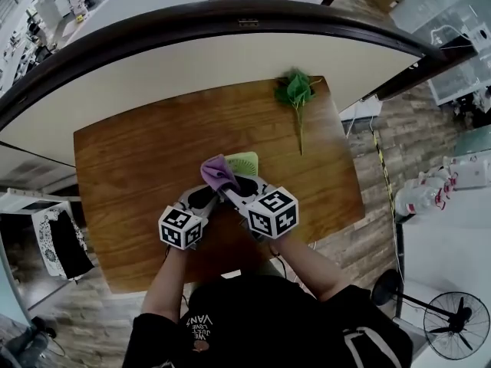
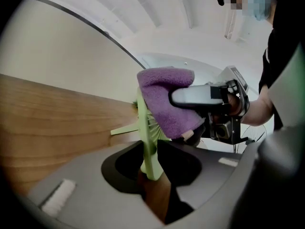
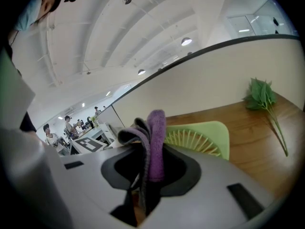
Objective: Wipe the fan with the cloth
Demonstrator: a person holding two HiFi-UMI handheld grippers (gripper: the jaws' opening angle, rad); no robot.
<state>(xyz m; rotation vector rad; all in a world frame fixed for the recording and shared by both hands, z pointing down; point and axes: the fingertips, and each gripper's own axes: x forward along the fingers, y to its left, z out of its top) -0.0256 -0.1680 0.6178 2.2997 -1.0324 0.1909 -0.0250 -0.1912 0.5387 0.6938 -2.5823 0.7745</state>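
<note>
Grey jaws of the left gripper (image 2: pixel 152 157) fill the bottom of its own view, closed on the lower rim of the green fan (image 2: pixel 145 137). The fan stands upright and edge-on between them, with one thin green leg poking out to the side over the wood.

Against the fan's ribbed face sits the purple cloth (image 2: pixel 164 99), bunched into a thick fold. It is clamped in the right gripper (image 3: pixel 145 168), whose jaws are pressed together on it; in the right gripper view the cloth rises out of the gap as a doubled purple-and-grey flap. Just behind it lies the fan's rounded square frame with its pale spokes.

From the head view both grippers meet near the middle of the brown wooden table (image 1: pixel 130 167), toward its near edge. The left one comes in from the lower left and the right one from the lower right, their marker cubes side by side. The cloth covers the near-left part of the fan, and only the fan's far green corner shows past it.

Well apart, at the table's far right corner, lies a green leafy sprig (image 1: pixel 295 90) with its thin stem pointing toward the person. Beyond the table curves a cream wall (image 1: pixel 192 67) topped by a dark rim.
</note>
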